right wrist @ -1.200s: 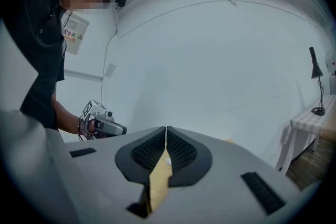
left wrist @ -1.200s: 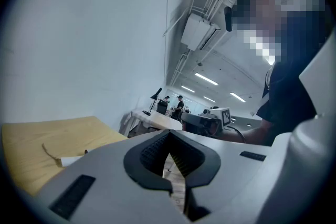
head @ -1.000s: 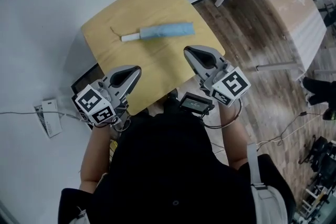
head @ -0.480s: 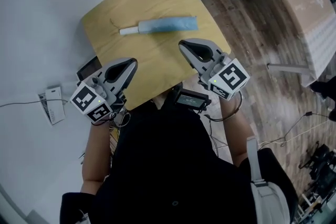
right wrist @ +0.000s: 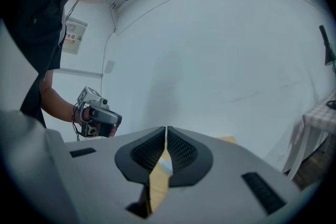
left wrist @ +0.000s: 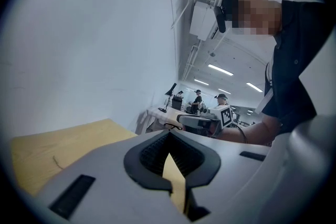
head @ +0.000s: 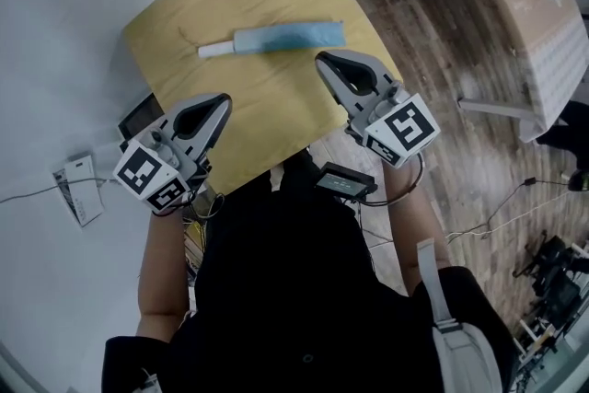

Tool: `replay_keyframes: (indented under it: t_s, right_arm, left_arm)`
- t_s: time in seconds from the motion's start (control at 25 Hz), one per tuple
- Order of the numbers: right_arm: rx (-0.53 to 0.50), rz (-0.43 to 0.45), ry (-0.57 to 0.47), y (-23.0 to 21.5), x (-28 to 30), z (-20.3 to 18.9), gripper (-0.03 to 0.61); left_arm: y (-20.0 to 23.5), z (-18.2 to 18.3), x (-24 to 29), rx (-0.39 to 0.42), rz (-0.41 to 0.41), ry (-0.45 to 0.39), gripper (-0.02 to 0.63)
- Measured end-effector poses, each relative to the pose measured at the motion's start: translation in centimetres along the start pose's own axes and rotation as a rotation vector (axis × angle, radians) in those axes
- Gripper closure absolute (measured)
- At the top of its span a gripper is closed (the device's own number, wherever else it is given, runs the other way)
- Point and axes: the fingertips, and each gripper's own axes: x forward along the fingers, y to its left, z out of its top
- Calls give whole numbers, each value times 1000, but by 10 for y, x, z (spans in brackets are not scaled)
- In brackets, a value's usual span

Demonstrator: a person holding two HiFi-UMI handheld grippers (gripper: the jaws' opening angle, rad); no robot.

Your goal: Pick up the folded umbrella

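While the folded umbrella (head: pixel 271 40) lies untouched, left tongs (head: pixel 221 101) closed, empty — right tongs (head: pixel 324 62) likewise.

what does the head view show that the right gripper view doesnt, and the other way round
Only the head view: the whole folded umbrella lying across the far part of the yellow table, and the marker cube on the right tool. Only the right gripper view: a close look along the right tool's own jaws, tips together with nothing held. Both: the left tool in the person's hand, and part of the table.
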Motion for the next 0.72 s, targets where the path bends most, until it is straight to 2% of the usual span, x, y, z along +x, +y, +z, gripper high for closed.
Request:
replay_keyframes:
  t_s: [0.32, 0.44, 0.56, 0.72]
  right_arm:
    - [-110, 16, 142, -9, 22, -16, 555]
    - [-143, 66, 242, -10, 42, -40, 555]
    - [-225, 112, 337, -6, 60, -55, 549]
    - [-292, 144, 441, -9, 73, -77, 457]
  left_arm:
    - [21, -21, 2, -47, -20, -19, 603]
    - [31, -37, -2, -64, 8, -26, 603]
    - [39, -49, -7, -101, 29, -35, 603]
    - [47, -63, -2, -130, 31, -30, 603]
